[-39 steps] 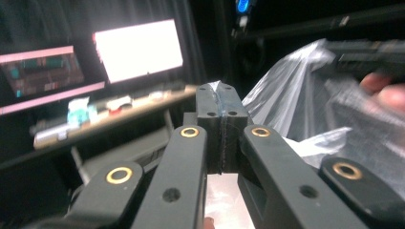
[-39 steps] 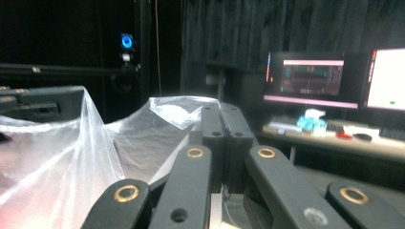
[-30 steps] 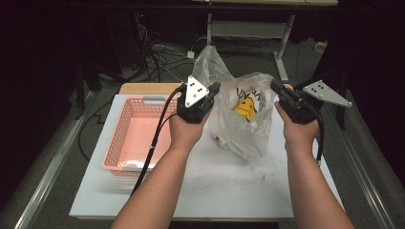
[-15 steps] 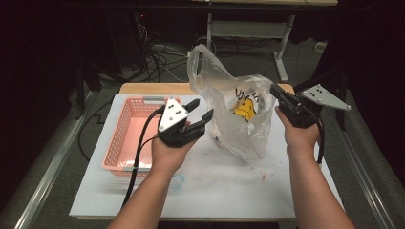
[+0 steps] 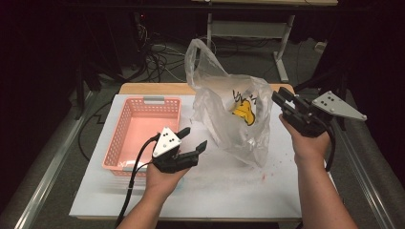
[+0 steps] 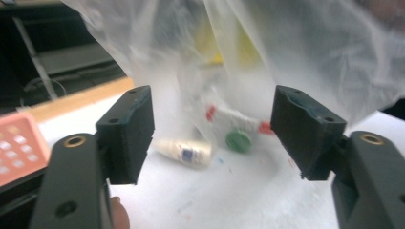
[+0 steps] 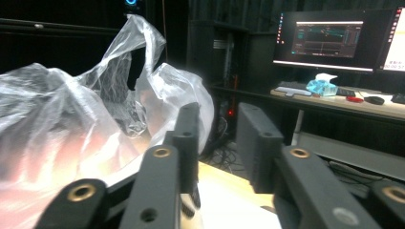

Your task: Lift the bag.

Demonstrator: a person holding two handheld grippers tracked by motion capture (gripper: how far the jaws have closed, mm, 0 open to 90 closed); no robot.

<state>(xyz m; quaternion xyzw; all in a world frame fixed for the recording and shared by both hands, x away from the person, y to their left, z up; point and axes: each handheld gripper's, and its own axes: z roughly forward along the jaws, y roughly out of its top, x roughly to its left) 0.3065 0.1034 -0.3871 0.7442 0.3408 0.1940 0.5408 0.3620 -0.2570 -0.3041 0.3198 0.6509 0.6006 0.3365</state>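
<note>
Your left tongs (image 5: 195, 137): just opened, spread, empty. Right tongs (image 5: 282, 99): just parted beside plastic bag (image 5: 234, 119); white counter (image 5: 229, 191) beneath.

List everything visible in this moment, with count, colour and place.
plastic bag: one, clear with a yellow print, standing crumpled at the table's middle
small bottle: one, pale with a dark label, lying inside the bag's base
round cap: one, green, inside the bag next to a white item with red ends
basket: one, pink, left part of the table
table: one, white top with a wooden far edge
monitors: two, lit, on a desk in the background
left claw: one, black, open, low beside the basket
right claw: one, black, jaws apart, at the bag's right edge
</note>
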